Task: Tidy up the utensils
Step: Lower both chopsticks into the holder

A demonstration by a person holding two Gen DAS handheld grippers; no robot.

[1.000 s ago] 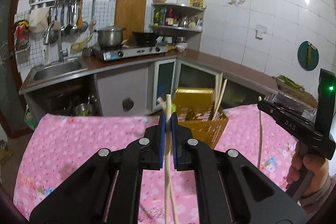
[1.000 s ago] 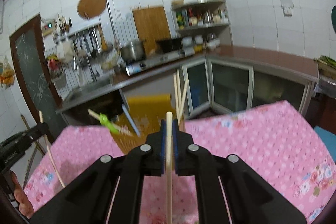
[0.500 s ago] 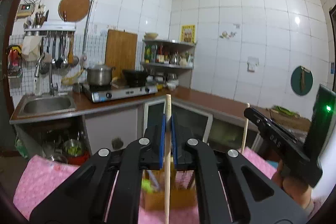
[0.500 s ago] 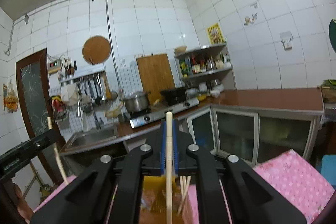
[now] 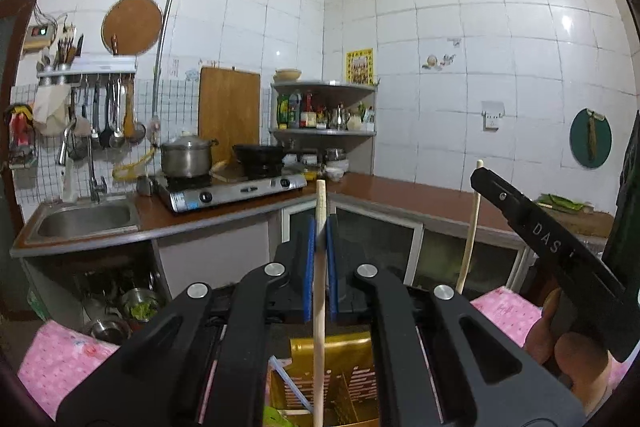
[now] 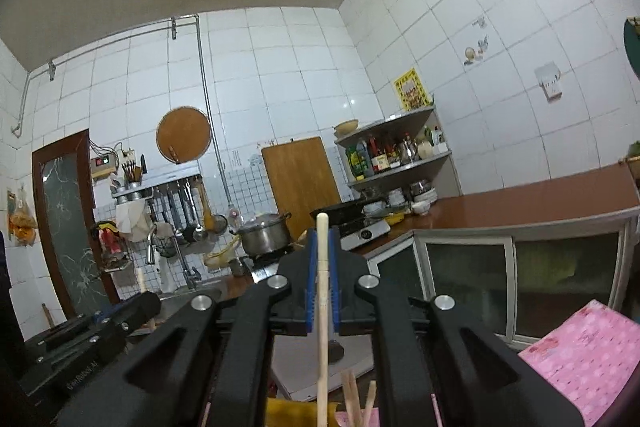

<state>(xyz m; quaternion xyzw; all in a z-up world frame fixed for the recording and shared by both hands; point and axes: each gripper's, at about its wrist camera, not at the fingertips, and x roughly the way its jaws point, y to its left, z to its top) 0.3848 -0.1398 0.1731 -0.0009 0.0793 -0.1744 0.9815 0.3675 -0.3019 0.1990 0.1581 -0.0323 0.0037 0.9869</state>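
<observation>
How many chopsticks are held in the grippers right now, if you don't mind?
2: one chopstick clamped in the left gripper, another chopstick in the right gripper. More stand in the yellow holder below.

Two grippers are in play — the left gripper (image 5: pixel 319 247) and the right gripper (image 6: pixel 322 263) — and each is clamped on one wooden chopstick (image 5: pixel 319 291), so two are held; the second chopstick (image 6: pixel 322 307) stands upright like the first. One yellow utensil basket (image 5: pixel 332 375) sits below. Three more stick ends (image 6: pixel 358 403) poke up from it in the right wrist view. One steel pot (image 5: pixel 186 157), one wok (image 5: pixel 260 153), one sink (image 5: pixel 86 221) — and two corner shelves (image 5: pixel 324 111).
</observation>
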